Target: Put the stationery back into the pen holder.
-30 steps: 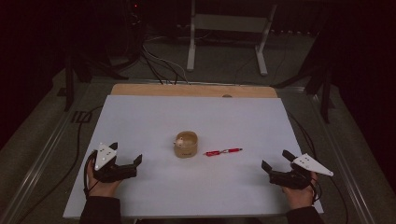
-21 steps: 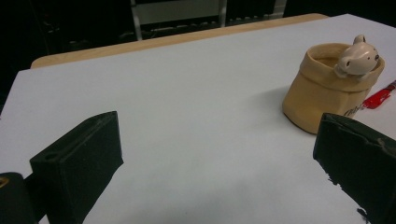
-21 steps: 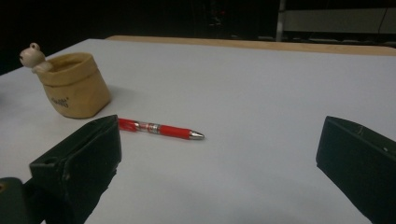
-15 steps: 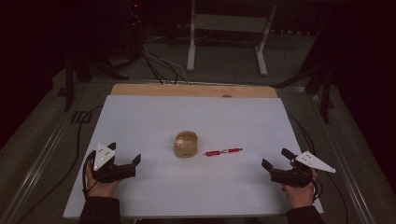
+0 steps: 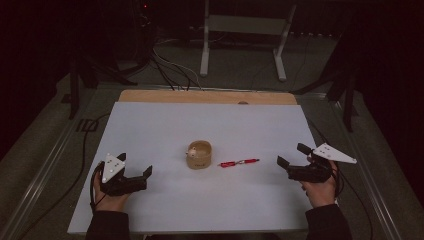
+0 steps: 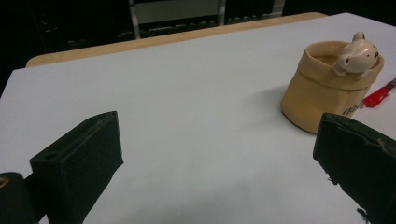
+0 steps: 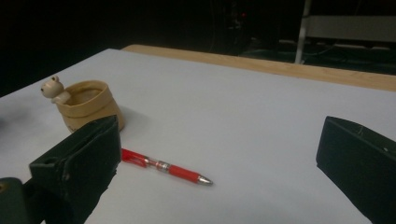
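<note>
A tan pot point(image 5: 199, 155) stands upright near the middle of the white table point(image 5: 165, 125), with a small animal figure point(image 5: 191, 150) perched on its rim. Just to its right lies a red pen point(image 5: 239, 162), flat on the table and close to the pot but not touching it (its metal tip points away from the pot).

The left gripper point(image 5: 141, 176) rests low at the near left of the table, held in the person's left hand point(image 5: 111, 197), its jaws spread wide with nothing between them. From the left gripper view, the pot point(image 6: 327, 86) sits ahead and to the right, well apart from the jaws.

The right gripper point(image 5: 289, 164) sits at the near right, also gaping wide and empty, pointing toward the pen. In the right gripper view the pen point(image 7: 163, 167) lies ahead between the two jaws, near the left one, with the pot point(image 7: 89, 106) behind it.
</note>
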Demonstrator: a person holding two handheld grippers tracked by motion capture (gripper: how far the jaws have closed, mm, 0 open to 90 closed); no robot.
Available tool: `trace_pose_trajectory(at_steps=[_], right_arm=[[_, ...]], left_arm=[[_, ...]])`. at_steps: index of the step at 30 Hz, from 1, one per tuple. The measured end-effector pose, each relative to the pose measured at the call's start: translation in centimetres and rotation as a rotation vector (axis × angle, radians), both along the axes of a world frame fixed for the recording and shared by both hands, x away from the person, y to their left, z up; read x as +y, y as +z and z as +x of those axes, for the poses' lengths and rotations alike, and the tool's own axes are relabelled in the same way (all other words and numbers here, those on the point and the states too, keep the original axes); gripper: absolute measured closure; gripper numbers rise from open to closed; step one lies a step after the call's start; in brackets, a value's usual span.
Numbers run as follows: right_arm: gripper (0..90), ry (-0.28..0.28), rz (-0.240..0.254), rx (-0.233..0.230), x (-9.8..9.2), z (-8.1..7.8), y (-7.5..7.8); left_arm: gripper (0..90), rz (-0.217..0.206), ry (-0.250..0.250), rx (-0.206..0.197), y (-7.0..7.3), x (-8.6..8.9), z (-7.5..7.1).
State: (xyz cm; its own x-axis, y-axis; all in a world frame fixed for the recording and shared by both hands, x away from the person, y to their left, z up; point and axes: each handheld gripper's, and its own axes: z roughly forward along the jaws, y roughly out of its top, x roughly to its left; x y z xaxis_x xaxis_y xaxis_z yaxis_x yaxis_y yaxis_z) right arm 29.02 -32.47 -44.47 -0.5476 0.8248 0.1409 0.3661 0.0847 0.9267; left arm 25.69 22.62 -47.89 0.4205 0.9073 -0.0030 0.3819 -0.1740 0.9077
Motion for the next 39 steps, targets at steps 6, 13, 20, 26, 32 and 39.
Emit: trace_pose_trajectory(at_steps=[6,13,20,26,32,39], right_arm=[[0.2,0.013,-0.029,0.028,0.3,1.9,0.4],[0.3,0.035,-0.081,0.037,1.0,3.3,1.4],[0.3,0.045,-0.115,0.029,1.9,4.5,2.1],[0.3,0.056,-0.133,0.044,2.9,5.6,1.9],[0.3,0.073,-0.164,0.077,3.9,6.5,1.0],[0.3,0.112,-0.141,0.101,4.3,7.1,0.2]], left_arm=[[1.7,-0.009,-0.010,0.000,0.0,-0.1,-0.1],[1.8,-0.008,-0.019,0.004,0.0,-0.3,0.0],[1.8,-0.017,-0.031,0.002,0.0,-0.4,-0.1],[1.8,-0.023,-0.037,0.002,0.1,-0.3,-0.1],[1.7,-0.017,-0.042,0.002,0.1,-0.5,-0.1],[1.7,-0.020,-0.051,0.006,0.1,-0.5,-0.1]])
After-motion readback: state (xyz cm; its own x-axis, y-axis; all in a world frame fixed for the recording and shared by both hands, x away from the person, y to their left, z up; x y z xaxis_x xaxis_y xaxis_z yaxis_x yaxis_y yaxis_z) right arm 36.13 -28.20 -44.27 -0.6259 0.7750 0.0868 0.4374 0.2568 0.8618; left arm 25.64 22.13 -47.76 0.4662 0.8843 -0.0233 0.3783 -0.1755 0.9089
